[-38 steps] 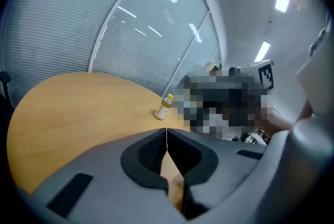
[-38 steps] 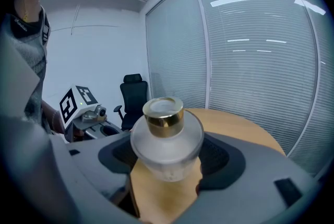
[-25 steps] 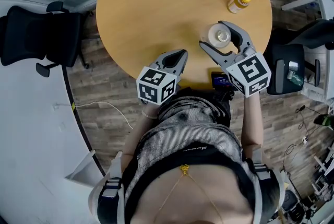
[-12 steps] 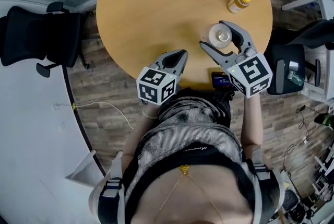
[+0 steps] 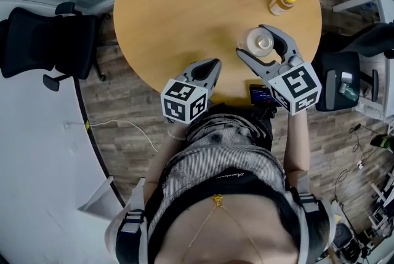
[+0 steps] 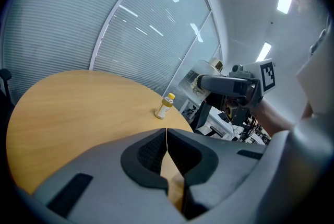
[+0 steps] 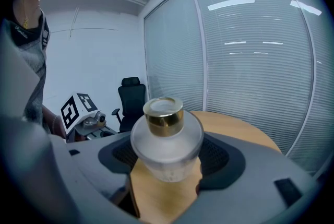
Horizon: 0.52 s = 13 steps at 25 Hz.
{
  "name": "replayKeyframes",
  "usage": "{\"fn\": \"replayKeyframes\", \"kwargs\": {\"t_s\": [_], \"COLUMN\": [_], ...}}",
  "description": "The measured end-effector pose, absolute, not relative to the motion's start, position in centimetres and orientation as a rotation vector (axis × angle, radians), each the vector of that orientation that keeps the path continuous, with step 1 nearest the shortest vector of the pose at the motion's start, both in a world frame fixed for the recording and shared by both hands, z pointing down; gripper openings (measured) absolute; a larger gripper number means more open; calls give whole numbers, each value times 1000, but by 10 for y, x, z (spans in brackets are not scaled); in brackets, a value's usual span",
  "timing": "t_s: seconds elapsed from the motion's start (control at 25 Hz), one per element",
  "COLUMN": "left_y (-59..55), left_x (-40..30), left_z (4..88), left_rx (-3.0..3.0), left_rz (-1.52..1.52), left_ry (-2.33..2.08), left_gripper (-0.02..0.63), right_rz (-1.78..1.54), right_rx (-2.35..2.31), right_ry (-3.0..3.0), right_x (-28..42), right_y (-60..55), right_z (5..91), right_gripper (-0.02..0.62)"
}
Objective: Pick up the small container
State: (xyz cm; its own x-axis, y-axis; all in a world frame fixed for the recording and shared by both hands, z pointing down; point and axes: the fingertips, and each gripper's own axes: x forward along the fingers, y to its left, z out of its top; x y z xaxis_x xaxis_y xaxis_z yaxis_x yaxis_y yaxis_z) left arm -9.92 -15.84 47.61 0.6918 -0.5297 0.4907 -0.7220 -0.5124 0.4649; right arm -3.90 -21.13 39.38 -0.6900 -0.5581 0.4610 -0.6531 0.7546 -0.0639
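The small container (image 5: 258, 42) is a round frosted-glass jar with a gold cap. My right gripper (image 5: 250, 40) is shut on it, a jaw pressed on each side of its body. The right gripper view shows the small container (image 7: 166, 139) upright between the pads, and my right gripper (image 7: 167, 159) above the wooden table (image 7: 235, 126). In the left gripper view the small container (image 6: 203, 72) is held up off the tabletop. My left gripper (image 5: 211, 64) rests near the round table's (image 5: 184, 10) front edge, shut and empty, its jaws touching in the left gripper (image 6: 166, 133) view.
A little yellow-capped bottle (image 5: 282, 3) stands at the table's far right, also as the yellow-capped bottle (image 6: 165, 106). A dark device (image 5: 260, 95) sits by the table's near edge. A black office chair (image 5: 43, 41) stands at the left, another seat (image 5: 338, 81) at the right.
The right gripper with the container has drifted very slightly to the right. The left gripper has not moved.
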Motion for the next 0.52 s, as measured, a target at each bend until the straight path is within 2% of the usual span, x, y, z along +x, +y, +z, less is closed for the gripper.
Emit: {"fn": "replayKeyframes", "kwargs": {"t_s": [0.52], "left_y": [-158], "left_x": [-97], "left_z": [475], "left_rx": [2239], "left_rz": [379], "left_ry": [-949], "left_gripper": [21], "right_rz": [316], "right_rx": [935], "right_ry": [-2530], "right_x": [-33], "right_y": [-214], "right_z": [394], "right_gripper": [338]}}
